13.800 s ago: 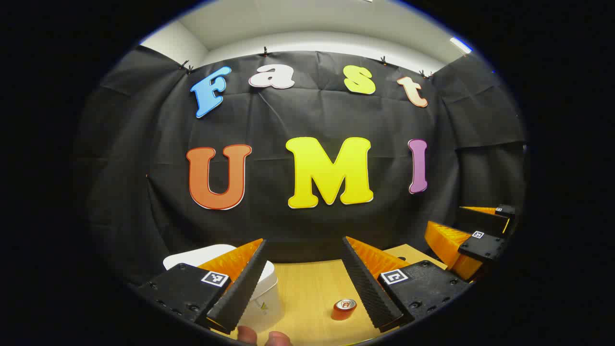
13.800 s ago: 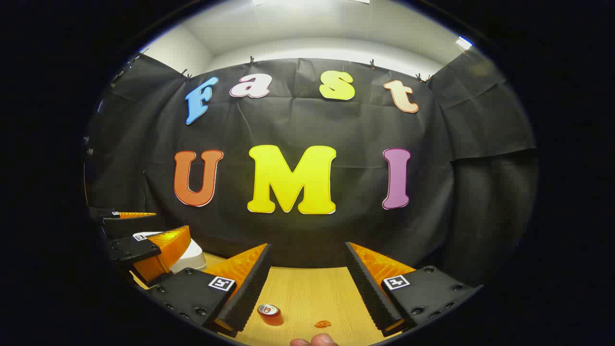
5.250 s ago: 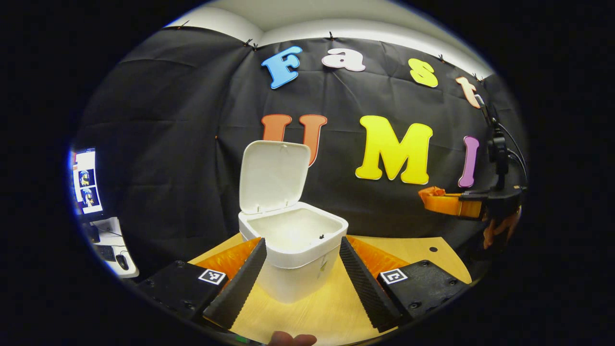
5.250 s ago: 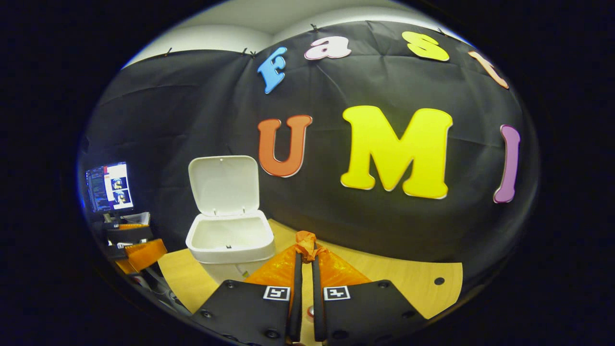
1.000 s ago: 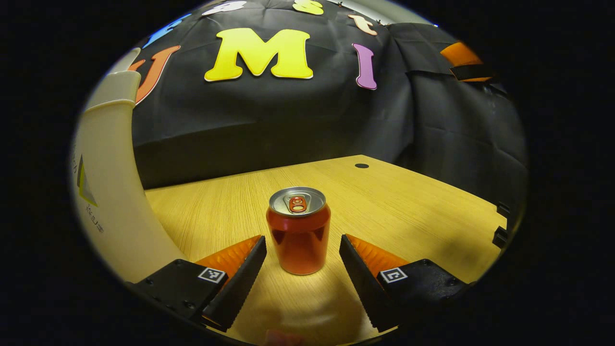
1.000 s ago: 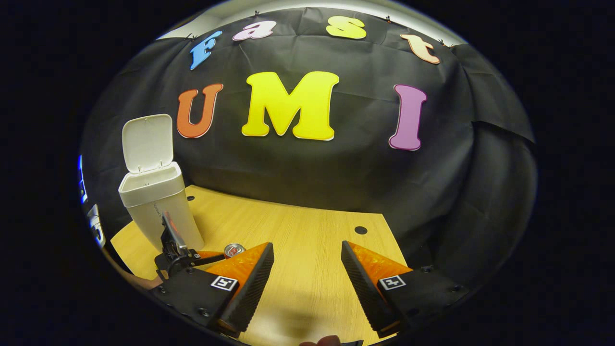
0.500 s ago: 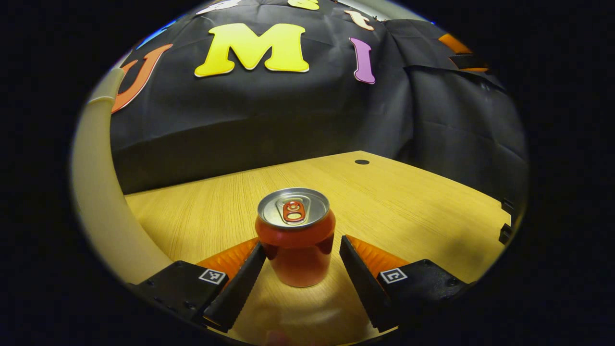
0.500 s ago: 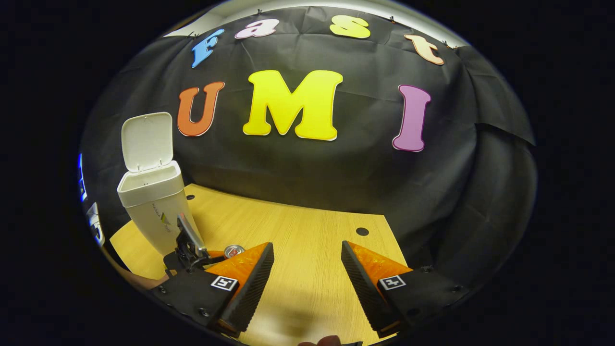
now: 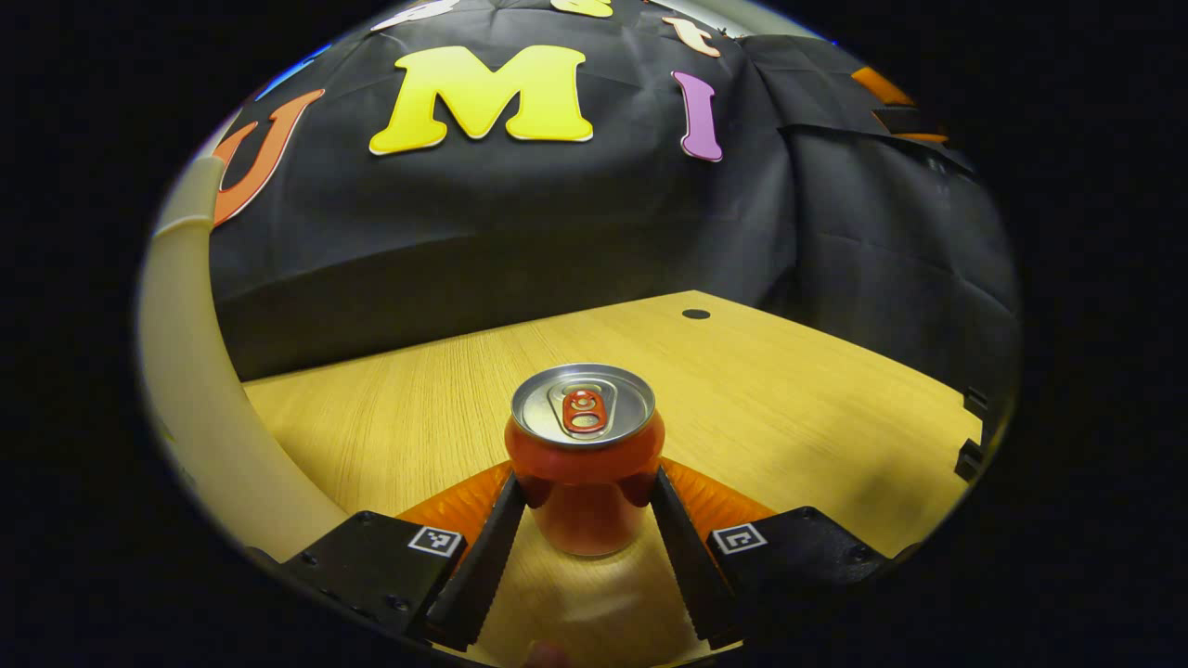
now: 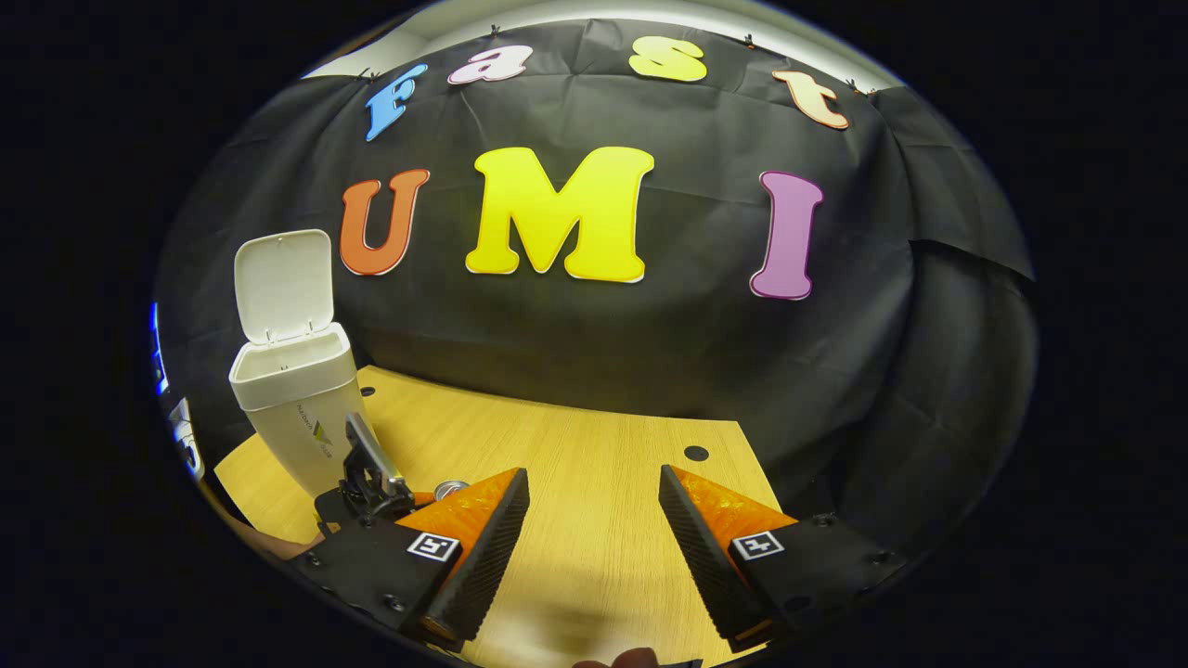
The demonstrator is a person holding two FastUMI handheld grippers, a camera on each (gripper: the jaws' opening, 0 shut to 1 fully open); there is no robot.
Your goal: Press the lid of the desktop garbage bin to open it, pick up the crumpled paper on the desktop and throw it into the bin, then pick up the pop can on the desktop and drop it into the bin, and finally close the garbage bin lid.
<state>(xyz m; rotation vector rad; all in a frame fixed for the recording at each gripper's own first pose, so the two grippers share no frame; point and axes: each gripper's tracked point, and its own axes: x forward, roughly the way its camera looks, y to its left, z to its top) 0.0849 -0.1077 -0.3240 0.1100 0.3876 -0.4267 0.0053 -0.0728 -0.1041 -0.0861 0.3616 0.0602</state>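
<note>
Two steps look done from here: bin lid stands upright and open, and I see no crumpled paper on the desktop. Judging by that, I'm on step three, the pop can.

Desktop first: light wood, with a small dark hole near the far edge. Garbage bin sits at its far left in the right gripper view; in the left gripper view its pale wall curves just beside my left gripper. From this angle I can't see the bin's floor, so I can't tell what is inside.

Pop can stands upright on the desktop, between the left gripper's fingers. Both fingers sit against its sides, so I read the grasp as clenched on the can, not yet lifted.

Right gripper hovers over bare wood, jaws spread wide, holding nothing. In its view I also see the can top beside the bin.

Next move, as I judge it: lift straight up, carry left over the bin's rim, release above the opening. Risk: thin can wall may dent or slip if squeezed unevenly; rim clearance is tight with the bin this near.
</note>
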